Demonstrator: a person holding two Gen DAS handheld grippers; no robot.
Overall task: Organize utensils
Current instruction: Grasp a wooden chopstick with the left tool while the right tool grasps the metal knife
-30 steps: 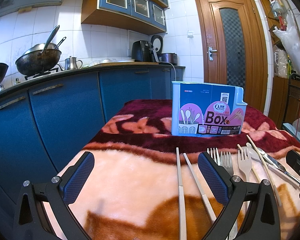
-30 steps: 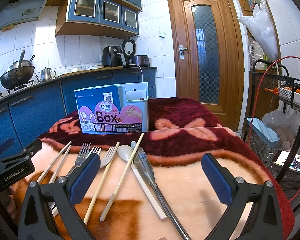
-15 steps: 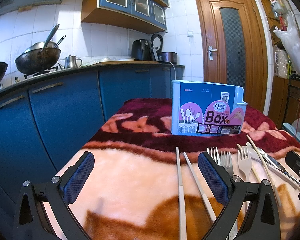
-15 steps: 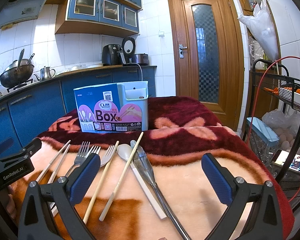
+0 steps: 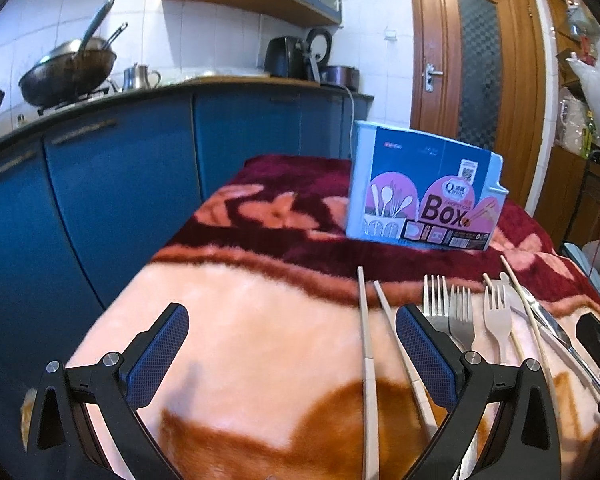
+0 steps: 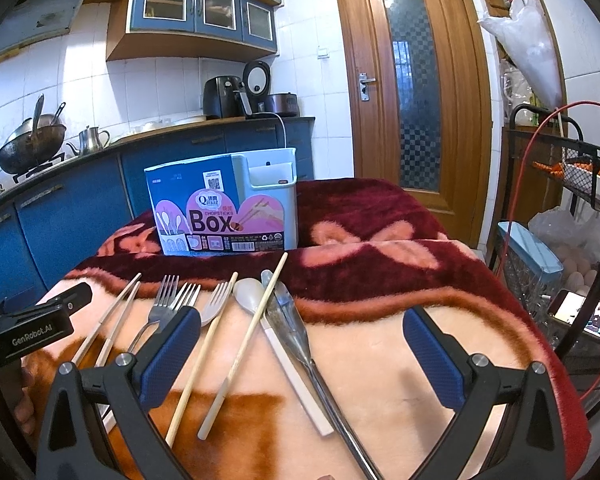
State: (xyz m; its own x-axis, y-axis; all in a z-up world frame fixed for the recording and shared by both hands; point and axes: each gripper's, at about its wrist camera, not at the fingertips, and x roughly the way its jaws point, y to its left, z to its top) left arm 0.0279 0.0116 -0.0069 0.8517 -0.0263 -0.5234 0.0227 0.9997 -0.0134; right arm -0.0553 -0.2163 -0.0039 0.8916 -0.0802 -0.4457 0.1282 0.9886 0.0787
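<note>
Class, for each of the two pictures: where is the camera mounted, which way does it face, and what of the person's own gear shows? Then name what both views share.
Left wrist: on the left gripper, facing across the blanket to the box; its open fingers show, and the right gripper's edge.
Right wrist: on the right gripper, facing the box over the utensils; its open fingers and the left gripper show.
Shared: box, forks, chopsticks, door.

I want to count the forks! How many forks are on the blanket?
3. All lie side by side, prongs toward the box: the left fork, the middle fork touching it, and the pale fork on the right. The right gripper hides their handles.
</note>
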